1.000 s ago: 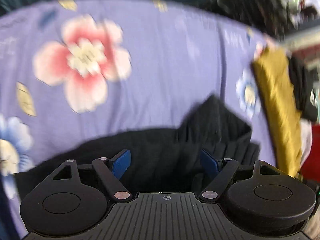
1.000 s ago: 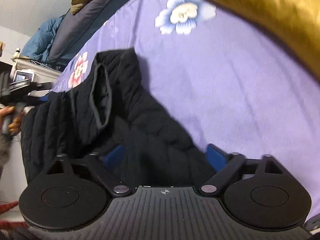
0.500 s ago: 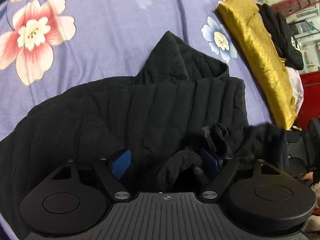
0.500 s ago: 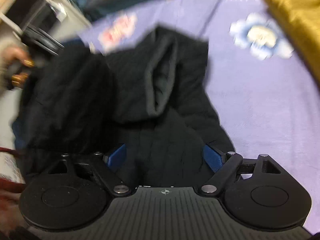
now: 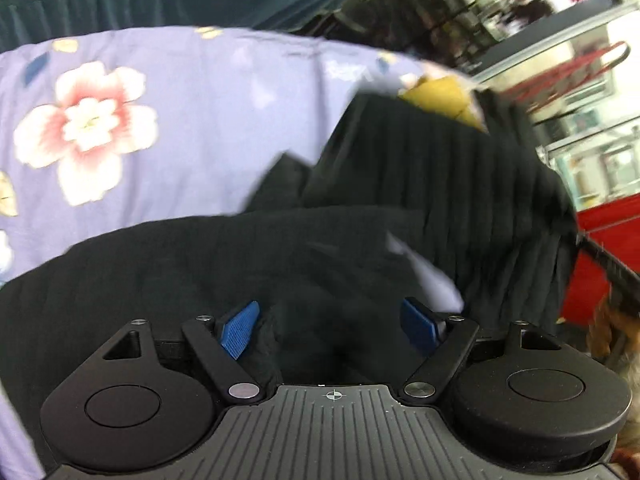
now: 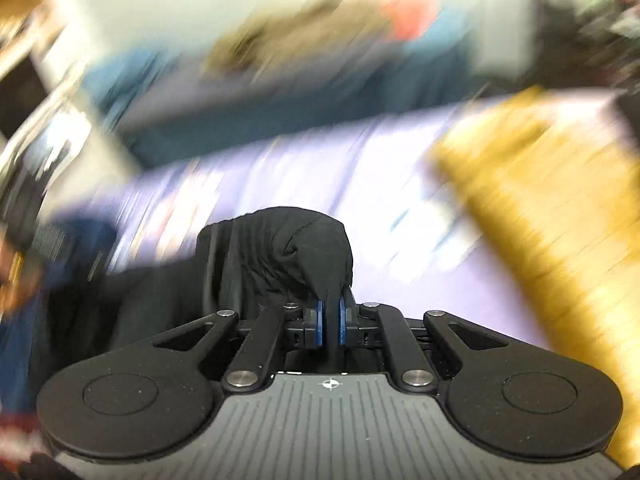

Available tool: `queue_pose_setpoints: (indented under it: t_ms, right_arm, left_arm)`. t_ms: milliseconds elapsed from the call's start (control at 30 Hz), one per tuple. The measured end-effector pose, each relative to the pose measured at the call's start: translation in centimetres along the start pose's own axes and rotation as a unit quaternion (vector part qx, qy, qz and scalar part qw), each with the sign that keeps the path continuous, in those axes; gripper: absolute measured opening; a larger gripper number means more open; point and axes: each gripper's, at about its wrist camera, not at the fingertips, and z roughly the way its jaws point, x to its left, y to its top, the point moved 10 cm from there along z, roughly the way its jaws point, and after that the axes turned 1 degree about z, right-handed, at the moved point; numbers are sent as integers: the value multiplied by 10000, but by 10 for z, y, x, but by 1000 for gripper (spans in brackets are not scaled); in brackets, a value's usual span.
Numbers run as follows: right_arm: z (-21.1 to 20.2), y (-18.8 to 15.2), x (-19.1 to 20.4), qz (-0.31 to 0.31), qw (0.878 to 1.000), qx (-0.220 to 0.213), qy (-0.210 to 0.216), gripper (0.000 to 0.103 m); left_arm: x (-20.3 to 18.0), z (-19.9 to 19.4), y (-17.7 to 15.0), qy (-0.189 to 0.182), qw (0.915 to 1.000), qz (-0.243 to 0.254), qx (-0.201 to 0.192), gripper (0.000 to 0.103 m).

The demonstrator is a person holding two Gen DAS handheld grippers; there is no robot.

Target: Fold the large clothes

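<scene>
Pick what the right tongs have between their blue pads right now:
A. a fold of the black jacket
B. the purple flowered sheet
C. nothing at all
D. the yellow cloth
A: in the right wrist view the right tongs have just closed, and a bunched fold of the black jacket is pinched between the blue pads; the yellow cloth lies apart at the right.
</scene>
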Motion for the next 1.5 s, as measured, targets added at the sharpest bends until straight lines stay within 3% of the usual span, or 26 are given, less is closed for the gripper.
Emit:
queue_pose_setpoints:
  t_ms: [100,200,300,400,500,533,567,600,633,667,733,767,833,900,1033,1167,1300,1367,1400,1500]
  right_arm:
    - [-42,61,-44,183,9956,-752,-520,9]
    - [-74,83,-90,311,9855,-1142,-1216,9]
    - [-92,60,-139,763,9749,-1011,-1828,9]
    - [-93,12,-181,1222,9658,-592,-2208,13]
    - [-86,-51,-226,2377,9399,113,-2450,22]
    - [-88,-64,-232,2710,9319,128,-2409,28]
    - [-90,-71,-234,2995,9251,49,-2333,55]
    - [-96,-76,-236,3166,9188,-34,-2359,69]
    - [-105,-78,-230,3238,9128,-145,-2484,78]
    - [-111,-76,-219,3176,9111,-341,-2604,77]
    - [-117,-61,-199,2782,9263,-642,-2460,79]
    - [-112,-52,-183,2587,9377,-664,-2222,85]
    - [-89,-40,-148,2347,9588,-503,-1520,91]
    - [-51,-31,-102,2008,9778,-172,-573,91]
    - [20,-15,-26,1353,9901,372,90,92]
    - [78,7,35,897,9921,648,584,91]
    - [135,32,36,1652,9814,753,629,90]
    - [172,30,33,1959,9725,1076,655,86]
    - [192,23,37,1921,9692,1399,654,83]
    - [220,-10,66,1550,9609,2168,749,51]
  left_arm:
    - [-29,8,6,111,9984,559,31,103]
    - [-36,15,19,485,9945,927,-93,103]
    - [-22,14,41,410,9977,437,-319,103]
    - [-1,8,64,173,9979,-158,-607,103]
    - [23,7,70,457,9963,-444,-579,103]
    - [30,7,71,590,9956,-444,-570,103]
    - [39,9,69,788,9944,-453,-540,103]
    - [46,10,66,1003,9926,-484,-480,103]
    - [50,10,62,1127,9915,-499,-416,103]
    - [51,12,57,1158,9914,-484,-363,103]
    - [52,16,45,1174,9917,-450,-271,103]
    - [53,16,36,1179,9916,-475,-221,103]
    - [55,17,14,1019,9929,-593,-144,103]
    - [61,15,-13,904,9930,-759,-75,103]
    - [62,20,-57,1026,9916,-780,112,103]
    - [43,8,-101,435,9948,-904,-201,103]
    - [26,-2,-148,377,9945,-926,-310,103]
    - [19,-5,-172,345,9939,-991,-345,103]
    - [17,-8,-182,333,9932,-1049,-375,103]
    - [15,-19,-213,171,9890,-1383,-499,103]
